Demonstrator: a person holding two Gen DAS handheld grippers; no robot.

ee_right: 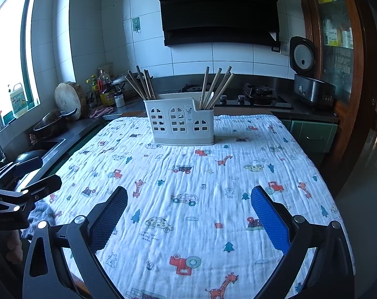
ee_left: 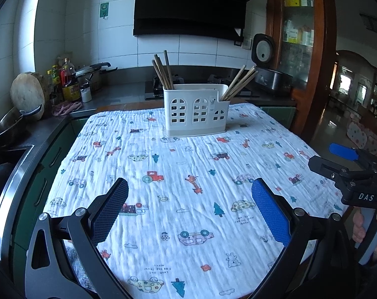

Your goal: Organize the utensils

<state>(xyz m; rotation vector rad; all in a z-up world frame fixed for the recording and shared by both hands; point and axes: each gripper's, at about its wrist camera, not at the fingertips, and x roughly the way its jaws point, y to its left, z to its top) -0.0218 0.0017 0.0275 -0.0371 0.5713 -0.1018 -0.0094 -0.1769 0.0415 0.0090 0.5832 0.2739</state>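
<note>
We see a table that fills most of both views, covered by a white cloth printed with cars, giraffes and trees. From the left wrist view the cloth's left edge hangs just beside a dark counter with a sink; the right wrist view shows the cloth's right edge dropping off toward open floor.

Behind the table we see a range hood on the tiled wall. Only the right wrist view shows the gas hob plainly, and a window with a bottle on its sill. An open rice cooker stands on the counter at the right.

The white utensil holder stands upright near the table's far edge. One bundle of chopsticks leans left in its left compartment, and a second bundle leans right in its lower right compartment.

The cloth between the holder and us is bare of utensils, with wide room on every side.

Our left gripper is spread wide and grasps nothing, hovering over the near cloth. Our right gripper is likewise spread and unloaded. Each appears at the other view's margin, well apart; a hand grips the right one's handle.
</note>
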